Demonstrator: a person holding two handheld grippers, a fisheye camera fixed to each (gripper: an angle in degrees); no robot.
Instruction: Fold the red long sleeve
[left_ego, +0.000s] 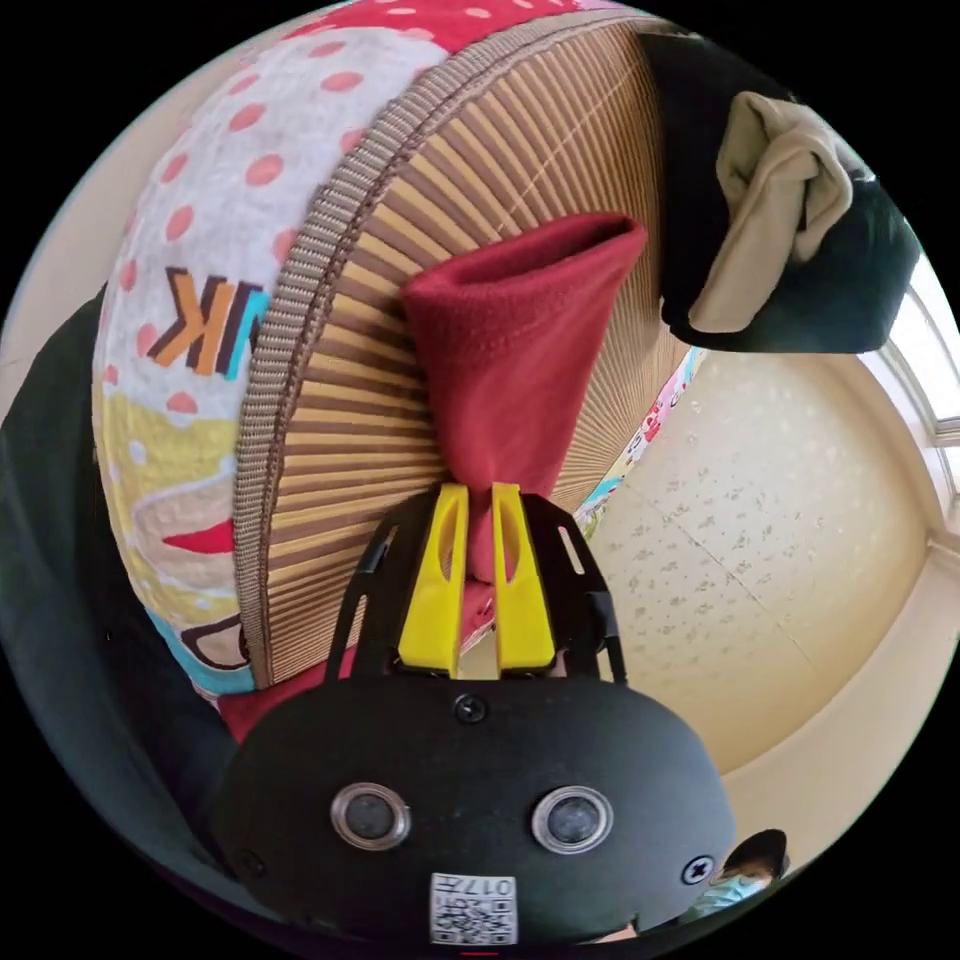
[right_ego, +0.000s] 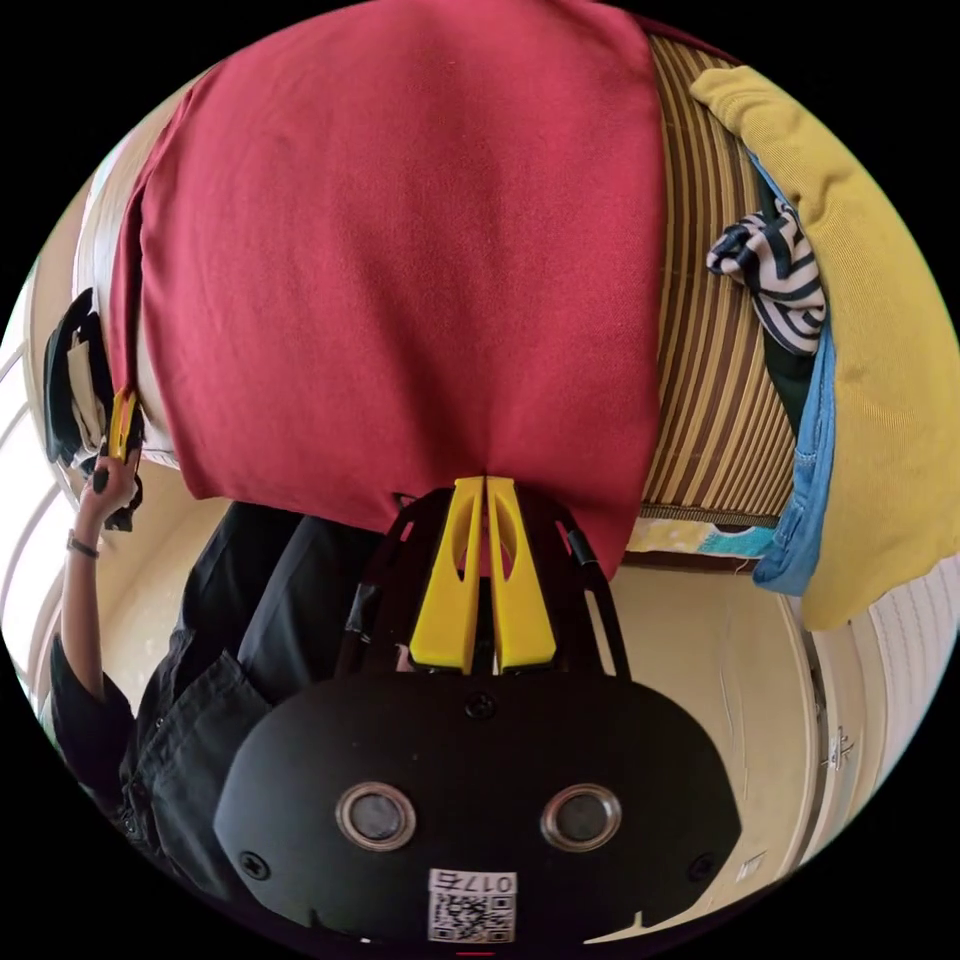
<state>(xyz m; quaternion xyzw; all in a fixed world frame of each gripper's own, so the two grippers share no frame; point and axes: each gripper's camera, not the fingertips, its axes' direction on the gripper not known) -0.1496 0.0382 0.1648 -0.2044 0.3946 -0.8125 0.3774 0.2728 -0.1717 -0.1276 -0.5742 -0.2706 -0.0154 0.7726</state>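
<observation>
One red long sleeve (right_ego: 400, 260), two yellow-jawed grippers (left_ego: 480, 500) (right_ego: 485, 490), one slatted mat (left_ego: 480, 170), one yellow garment (right_ego: 880, 380), one striped cloth (right_ego: 775, 270), perhaps one beige cloth (left_ego: 780, 200).

A striped bamboo mat (left_ego: 480, 200) covers my work surface, laid over a polka-dot quilt (left_ego: 215, 190). A dark and beige heap of clothes (left_ego: 780, 220) sits on one end; a mustard garment (right_ego: 870, 330), blue cloth (right_ego: 805, 480) and what may be a striped sock (right_ego: 775, 265) crowd the other.

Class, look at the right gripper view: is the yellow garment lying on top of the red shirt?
No. The yellow garment lies off to the side, with striped mat between it and the red shirt.
</observation>
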